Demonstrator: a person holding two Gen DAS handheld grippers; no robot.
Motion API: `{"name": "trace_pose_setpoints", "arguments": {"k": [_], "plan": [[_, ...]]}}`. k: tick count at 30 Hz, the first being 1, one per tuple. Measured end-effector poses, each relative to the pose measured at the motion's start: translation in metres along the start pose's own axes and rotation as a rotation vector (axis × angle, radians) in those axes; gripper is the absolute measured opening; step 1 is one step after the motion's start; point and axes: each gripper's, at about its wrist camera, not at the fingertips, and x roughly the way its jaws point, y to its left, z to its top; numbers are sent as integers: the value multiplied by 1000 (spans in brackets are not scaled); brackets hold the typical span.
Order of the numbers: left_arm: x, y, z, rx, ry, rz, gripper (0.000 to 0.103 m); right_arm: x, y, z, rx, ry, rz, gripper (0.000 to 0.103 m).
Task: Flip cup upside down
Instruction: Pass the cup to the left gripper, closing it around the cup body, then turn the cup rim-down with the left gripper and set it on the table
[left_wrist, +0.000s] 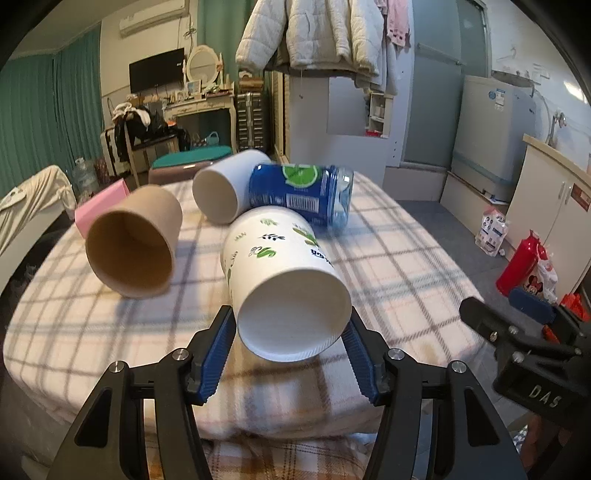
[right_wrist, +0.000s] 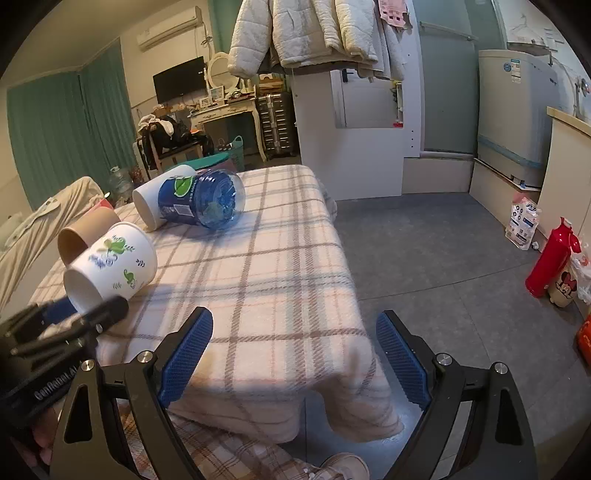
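Plaid-covered table (left_wrist: 388, 258): cups, bottle (left_wrist: 301, 192)

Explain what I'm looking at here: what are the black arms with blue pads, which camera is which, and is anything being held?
Those are two handheld grippers, each with a fisheye camera looking along its fingers. The left camera shows the left gripper with its blue pads either side of the printed paper cup, which lies on its side with its mouth facing the camera; whether it is gripped I cannot tell. The right camera shows the right gripper open and empty above the edge of the plaid cloth. Also lying on their sides: a brown cup, a plain white cup and a blue plastic container.
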Motion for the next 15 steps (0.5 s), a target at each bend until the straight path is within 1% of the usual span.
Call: {"name": "trace_pose_setpoints", "arguments": {"k": [5,10,15], "plan": [[-7,8,12,8,-30,3,59,1,3,0,0,6,7,90],[-3,14,20,-3,-30,-6,58,3,9,-1,-5,12,17,90],[-4,16,29,13,-38,-14,57,3,10,0,-8,10,19,90]]}}
